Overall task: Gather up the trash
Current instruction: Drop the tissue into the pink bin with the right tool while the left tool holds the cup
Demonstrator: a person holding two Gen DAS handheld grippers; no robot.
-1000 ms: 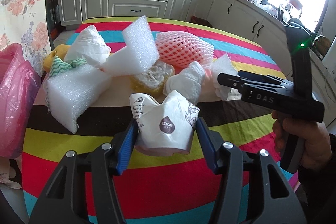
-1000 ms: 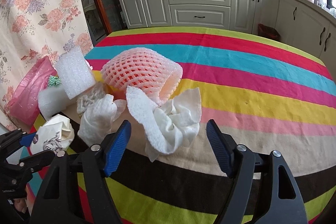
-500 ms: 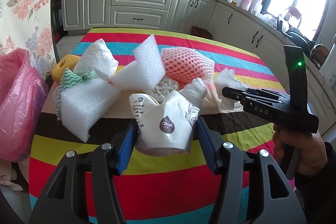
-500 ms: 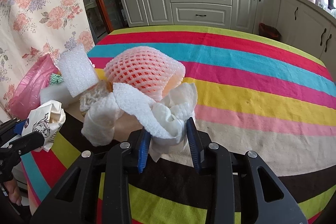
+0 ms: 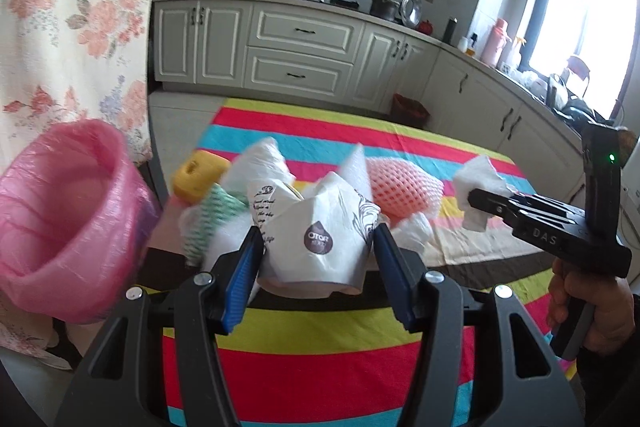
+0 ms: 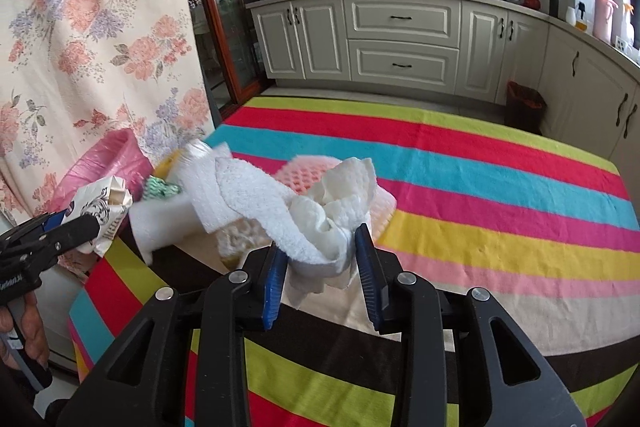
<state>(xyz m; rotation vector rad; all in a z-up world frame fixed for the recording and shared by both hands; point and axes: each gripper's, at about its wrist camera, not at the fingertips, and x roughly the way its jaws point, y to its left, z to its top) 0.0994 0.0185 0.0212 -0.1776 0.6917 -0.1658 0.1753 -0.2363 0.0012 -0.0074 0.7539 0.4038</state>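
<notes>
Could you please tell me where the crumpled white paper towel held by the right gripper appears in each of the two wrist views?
Left wrist view: the crumpled white paper towel sits at right of centre, pinched at the tip of the right gripper.
Right wrist view: it sits at lower centre, between the blue pads.
Shared landmark: the pink foam fruit net lying on the striped tablecloth.

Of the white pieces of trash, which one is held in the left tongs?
The crushed white paper cup with a grey round logo and black print. The crumpled white paper towel sits in the right tongs; other white pieces lie on the table.
</notes>
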